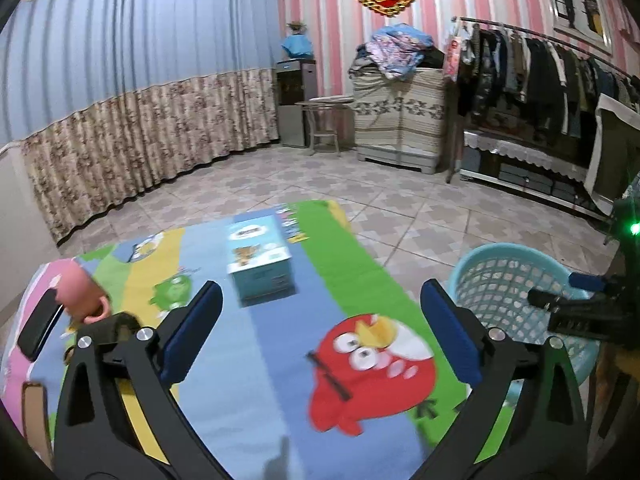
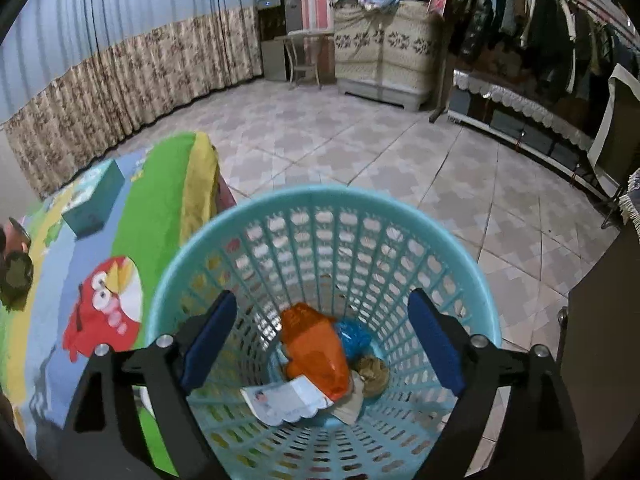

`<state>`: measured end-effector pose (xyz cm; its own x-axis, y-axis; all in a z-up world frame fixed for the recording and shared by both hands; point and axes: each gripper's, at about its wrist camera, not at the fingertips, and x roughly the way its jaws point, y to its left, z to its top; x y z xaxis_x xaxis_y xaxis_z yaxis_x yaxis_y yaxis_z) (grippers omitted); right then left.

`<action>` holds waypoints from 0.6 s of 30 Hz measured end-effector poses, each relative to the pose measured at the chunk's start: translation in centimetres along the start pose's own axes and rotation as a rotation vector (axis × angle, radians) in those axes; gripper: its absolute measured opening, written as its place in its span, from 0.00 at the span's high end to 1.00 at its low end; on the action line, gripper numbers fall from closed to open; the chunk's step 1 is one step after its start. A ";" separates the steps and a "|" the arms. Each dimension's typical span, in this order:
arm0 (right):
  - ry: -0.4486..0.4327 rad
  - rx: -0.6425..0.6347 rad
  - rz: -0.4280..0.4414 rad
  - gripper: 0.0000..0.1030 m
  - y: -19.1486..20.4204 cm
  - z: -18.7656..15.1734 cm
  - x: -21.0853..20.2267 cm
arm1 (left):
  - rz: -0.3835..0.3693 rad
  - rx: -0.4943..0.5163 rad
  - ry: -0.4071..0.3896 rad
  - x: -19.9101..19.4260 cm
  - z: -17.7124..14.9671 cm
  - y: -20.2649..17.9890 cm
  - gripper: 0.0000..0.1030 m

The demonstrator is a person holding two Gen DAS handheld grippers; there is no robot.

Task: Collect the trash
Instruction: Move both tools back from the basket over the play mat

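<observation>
The basket [image 2: 320, 216], a pale blue plastic one with slotted walls, fills the lower middle of the right wrist view. It stands upright on the tiled floor [image 2: 360, 140], mouth up, its long axis running down away from the camera, just beside the edge of the cartoon-print cloth [image 2: 160, 184] at the left of the frame. In the left wrist view the basket [image 1: 500, 276] sits at the right edge, past the cloth [image 1: 280, 340].

At the bottom of the basket lies the trash. Largest is an orange bag [image 2: 316, 348], its length running from upper left to lower right in the frame. Below it a white printed paper [image 2: 284, 400] lies flat, angled toward the lower left. A crumpled blue wrapper [image 2: 354, 334] and a brownish wad [image 2: 372, 372] sit to the right, touching the bag.

On the cloth a light blue box [image 1: 260, 260] stands upright in the centre of the left view.

The right gripper [image 2: 322, 346] points steeply down into the basket mouth. Its jaws are spread wide with nothing between them; the trash lies well below.

The left gripper [image 1: 320, 332] tilts down over the cloth, jaws also spread wide and empty, touching nothing.
</observation>
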<state>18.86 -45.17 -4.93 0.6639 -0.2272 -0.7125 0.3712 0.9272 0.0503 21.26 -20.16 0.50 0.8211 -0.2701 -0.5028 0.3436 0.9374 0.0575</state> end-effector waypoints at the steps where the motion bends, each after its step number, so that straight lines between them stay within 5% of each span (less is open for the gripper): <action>1: -0.015 -0.001 -0.003 0.12 0.5 0.1 -0.4 | 0.006 -0.011 0.006 -0.2 -0.4 0.9 0.06; 8: -0.100 -0.031 0.034 0.08 5.5 0.6 -2.1 | 0.064 -0.053 0.047 -1.4 -3.1 5.7 0.06; 18: -0.107 -0.123 0.118 0.08 13.2 -0.2 -2.4 | 0.208 -0.129 0.134 -1.3 -6.8 15.6 0.06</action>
<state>22.03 -32.35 -2.63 0.7659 -0.1388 -0.6278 0.2089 0.9772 0.0387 22.45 -3.70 -3.78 0.7974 -0.0458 -0.6017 0.1062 0.9922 0.0653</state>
